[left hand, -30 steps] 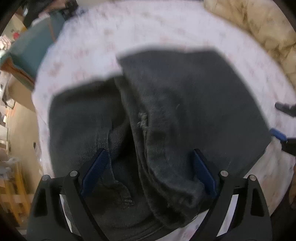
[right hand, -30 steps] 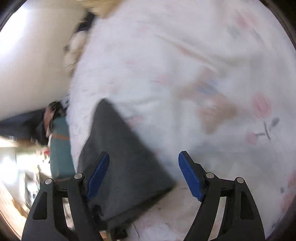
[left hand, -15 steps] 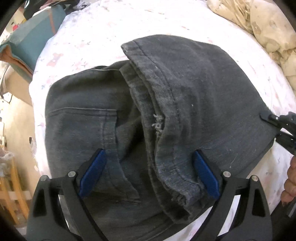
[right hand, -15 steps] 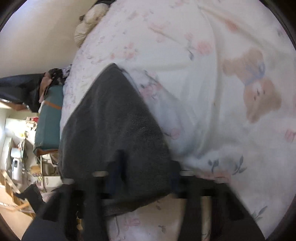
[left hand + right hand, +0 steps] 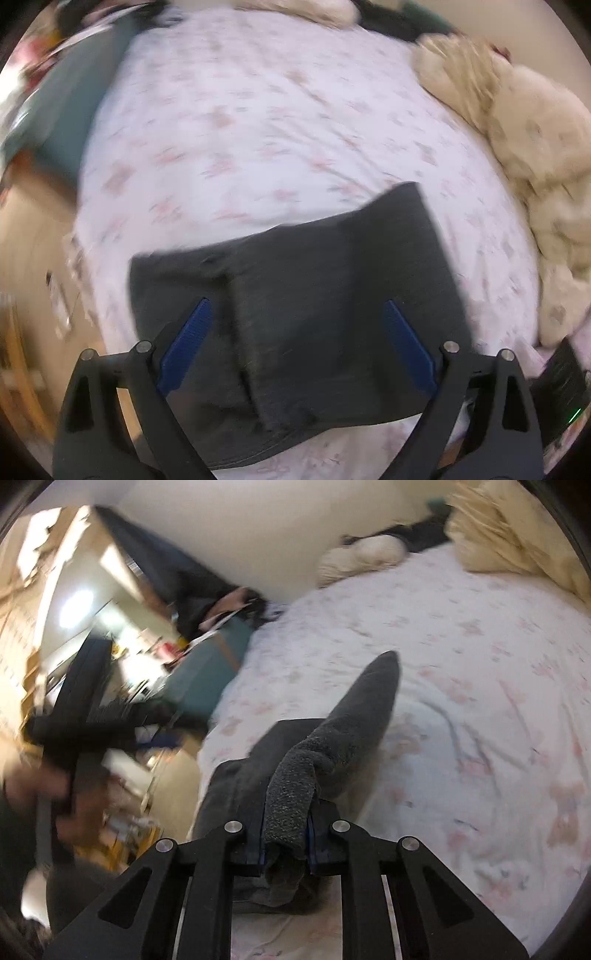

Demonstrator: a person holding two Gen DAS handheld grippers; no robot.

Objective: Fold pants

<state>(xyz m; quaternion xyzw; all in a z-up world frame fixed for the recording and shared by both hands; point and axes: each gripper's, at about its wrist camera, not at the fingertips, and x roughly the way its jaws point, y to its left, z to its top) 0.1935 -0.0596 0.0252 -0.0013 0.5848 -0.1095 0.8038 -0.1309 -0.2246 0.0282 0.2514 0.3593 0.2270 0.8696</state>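
A: Right wrist view: the right hand-held gripper is closing on a bunched edge of the dark grey denim pants, cloth pinched between its pads, the rest trailing ahead onto the bed's pale floral sheet.

B: And the left hand-held gripper?

A: Jaws apart, empty, above the pants. They look partly folded; probably another fold and smoothing remain.

Floral-sheeted bed, cream blanket, pale wall, cluttered shelves.
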